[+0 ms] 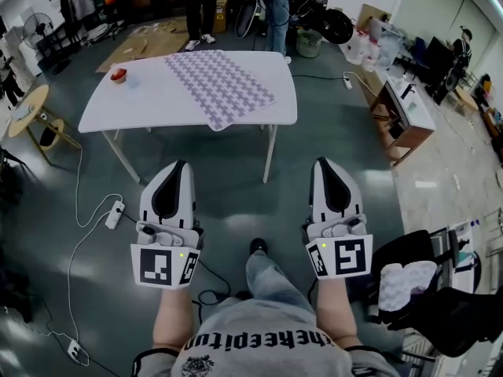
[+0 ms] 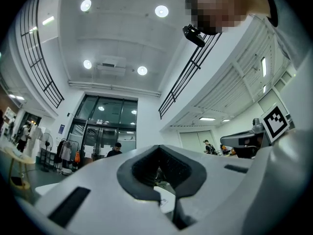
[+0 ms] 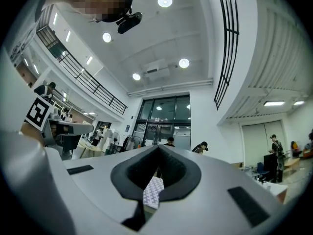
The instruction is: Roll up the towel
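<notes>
A purple-and-white patterned towel (image 1: 218, 87) lies spread flat on a white table (image 1: 141, 100), with its near corner hanging a little over the front edge. Both grippers are held side by side over the floor, well short of the table and pointing toward it. The left gripper (image 1: 174, 171) and the right gripper (image 1: 328, 167) are both shut with nothing in them. In the right gripper view the jaws (image 3: 157, 147) are pressed together, and a strip of the towel (image 3: 153, 190) shows through the notch. The left gripper (image 2: 158, 148) has its jaws together too.
A small red object (image 1: 119, 75) sits near the table's far left corner. A power strip (image 1: 115, 213) and cables lie on the floor at the left. A round wooden side table (image 1: 27, 108) stands at the left and a desk (image 1: 409, 108) at the right. People (image 1: 203, 6) stand behind the table.
</notes>
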Motion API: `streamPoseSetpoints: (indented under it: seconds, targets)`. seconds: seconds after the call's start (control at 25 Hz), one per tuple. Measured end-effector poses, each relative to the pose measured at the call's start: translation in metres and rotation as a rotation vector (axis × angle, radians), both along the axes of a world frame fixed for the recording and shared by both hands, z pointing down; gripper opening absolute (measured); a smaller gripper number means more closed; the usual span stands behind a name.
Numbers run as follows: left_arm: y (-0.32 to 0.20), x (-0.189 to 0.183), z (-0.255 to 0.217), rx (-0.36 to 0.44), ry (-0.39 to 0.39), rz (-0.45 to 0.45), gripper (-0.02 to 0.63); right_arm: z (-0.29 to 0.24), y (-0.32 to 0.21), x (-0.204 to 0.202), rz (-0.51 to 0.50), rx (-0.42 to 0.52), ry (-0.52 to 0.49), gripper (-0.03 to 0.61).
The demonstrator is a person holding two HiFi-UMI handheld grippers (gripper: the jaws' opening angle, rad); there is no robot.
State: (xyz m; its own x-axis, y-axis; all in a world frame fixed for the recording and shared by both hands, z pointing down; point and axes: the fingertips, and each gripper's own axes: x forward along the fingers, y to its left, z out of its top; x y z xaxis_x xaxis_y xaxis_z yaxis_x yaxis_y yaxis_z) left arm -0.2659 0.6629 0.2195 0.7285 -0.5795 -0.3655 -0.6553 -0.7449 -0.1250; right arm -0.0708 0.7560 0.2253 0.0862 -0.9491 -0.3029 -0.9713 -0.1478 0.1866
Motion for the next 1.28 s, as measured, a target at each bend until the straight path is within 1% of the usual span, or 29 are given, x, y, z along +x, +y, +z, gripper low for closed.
streamPoseSetpoints:
  seconds: [0.4,0.72,0.88,1.04,1.28]
  targets:
    - [-0.080,0.057,-0.024,0.012,0.021,-0.046,0.005,-0.018,-0.099,0.057,-0.064,-0.023,0.006,-0.017]
    - [-0.121,0.103,-0.027,0.005,0.009,-0.082,0.005,-0.017,-0.147,0.103,-0.116,-0.037,-0.017,-0.017]
    - [-0.137,0.123,-0.030,0.017,0.004,-0.099,0.005,-0.014,-0.165,0.122,-0.135,-0.049,-0.024,-0.017]
    - [-0.150,0.135,-0.032,0.025,0.011,-0.119,0.005,-0.013,-0.182,0.136,-0.150,-0.054,-0.013,-0.017]
    - [-0.166,0.141,-0.029,0.024,0.009,-0.148,0.005,-0.011,-0.204,0.146,-0.171,-0.052,-0.017,-0.017]
